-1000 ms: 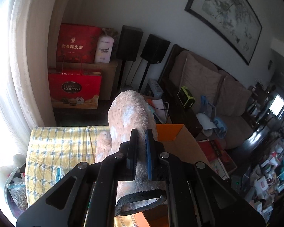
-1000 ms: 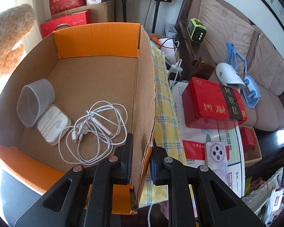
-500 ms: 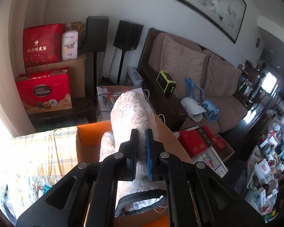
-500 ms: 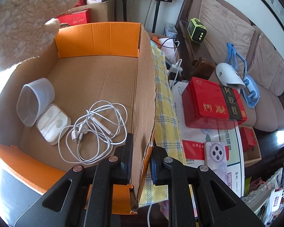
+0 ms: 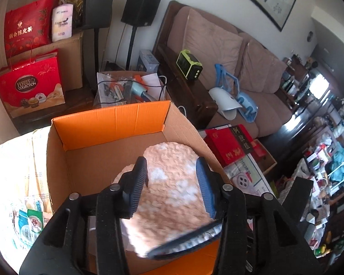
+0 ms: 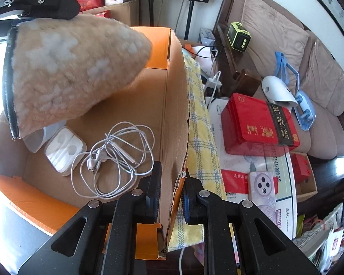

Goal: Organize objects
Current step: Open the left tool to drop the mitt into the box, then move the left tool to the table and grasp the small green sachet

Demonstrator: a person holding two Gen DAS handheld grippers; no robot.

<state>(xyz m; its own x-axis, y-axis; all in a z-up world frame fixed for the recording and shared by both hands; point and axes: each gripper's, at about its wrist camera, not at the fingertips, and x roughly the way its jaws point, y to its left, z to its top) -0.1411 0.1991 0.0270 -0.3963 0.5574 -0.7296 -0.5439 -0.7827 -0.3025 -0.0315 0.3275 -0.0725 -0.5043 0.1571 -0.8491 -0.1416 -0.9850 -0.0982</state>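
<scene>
A fluffy beige mitten [image 5: 169,206] with a black-trimmed cuff hangs over the open cardboard box [image 5: 107,123], blurred. My left gripper [image 5: 171,160] is above the box, its jaws opening. The mitten [image 6: 68,68] lies between them, and the pads stand clear of it. My right gripper [image 6: 172,176] is shut on the box's right wall [image 6: 174,114] near its front corner. On the box floor lie a tangled white earphone cable [image 6: 117,153], a white earphone case [image 6: 65,149] and a translucent cup [image 6: 37,137], which the mitten partly hides.
The box stands on a yellow checked cloth [image 6: 199,137]. To its right lie a red tin [image 6: 256,126] and a pink phone [image 6: 261,190] on a low table. A brown sofa [image 5: 217,52] is behind. Small packets [image 5: 32,224] lie left of the box.
My left gripper came over the box and lower, and its jaws spread from a tight pinch on the mitten's cuff. The mitten now hangs inside the box's opening. The right gripper kept still.
</scene>
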